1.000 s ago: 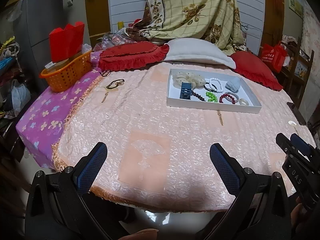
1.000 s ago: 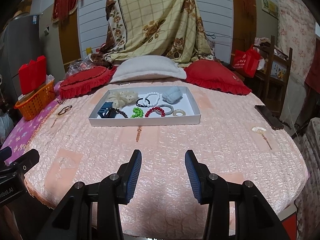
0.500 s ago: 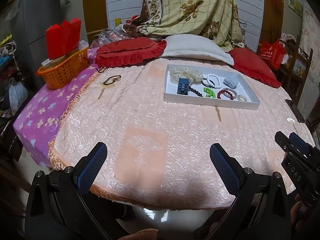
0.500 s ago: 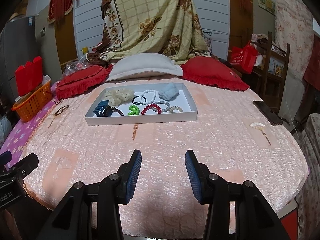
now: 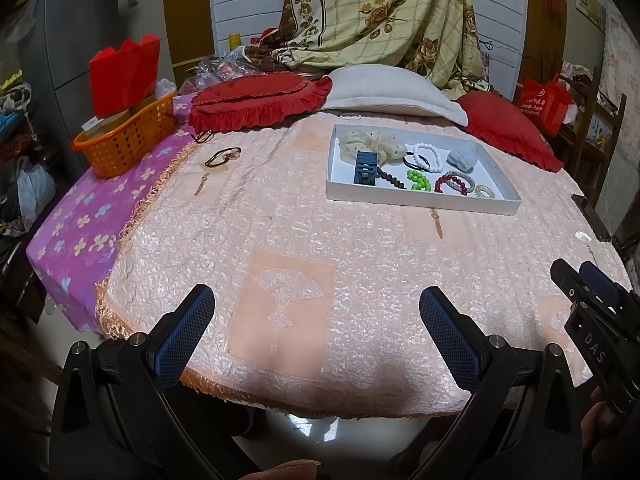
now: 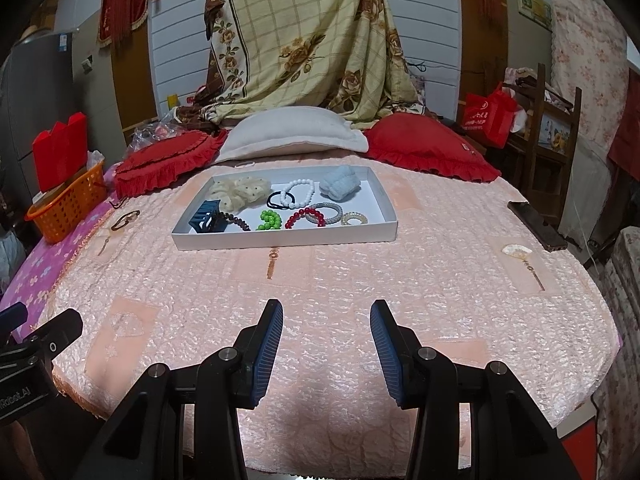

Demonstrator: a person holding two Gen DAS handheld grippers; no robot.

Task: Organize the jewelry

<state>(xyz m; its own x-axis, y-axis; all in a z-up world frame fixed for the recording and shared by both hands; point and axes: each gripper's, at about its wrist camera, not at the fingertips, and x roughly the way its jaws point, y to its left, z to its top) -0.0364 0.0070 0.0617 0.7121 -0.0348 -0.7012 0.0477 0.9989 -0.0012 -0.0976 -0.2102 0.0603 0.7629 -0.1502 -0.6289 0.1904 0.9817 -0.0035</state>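
Note:
A white tray point(image 6: 384, 229) point(image 5: 504, 204) lies on the pink round table. It holds a blue hair claw point(image 6: 205, 216), a cream scrunchie point(image 6: 240, 192), a white bead bracelet point(image 6: 298, 194), a light blue scrunchie point(image 6: 340, 189), green beads point(image 6: 269, 220), a red bead bracelet point(image 6: 301, 216) and several rings. A dark hair tie with a bow point(image 5: 224, 157) point(image 6: 126, 219) lies loose at the table's left. My left gripper point(image 5: 316, 320) is open and empty at the near edge. My right gripper point(image 6: 326, 334) is open and empty, well short of the tray.
An orange basket point(image 5: 124, 140) with red paper stands at the left. Red cushions point(image 5: 256, 100) and a white pillow point(image 6: 292, 128) line the back. A dark phone point(image 6: 536, 224) and a shell-shaped piece point(image 6: 516, 251) lie at the right edge.
Both views have shifted slightly; the tray sits a little further away and lower in view than a second ago. Both grippers stay open and empty.

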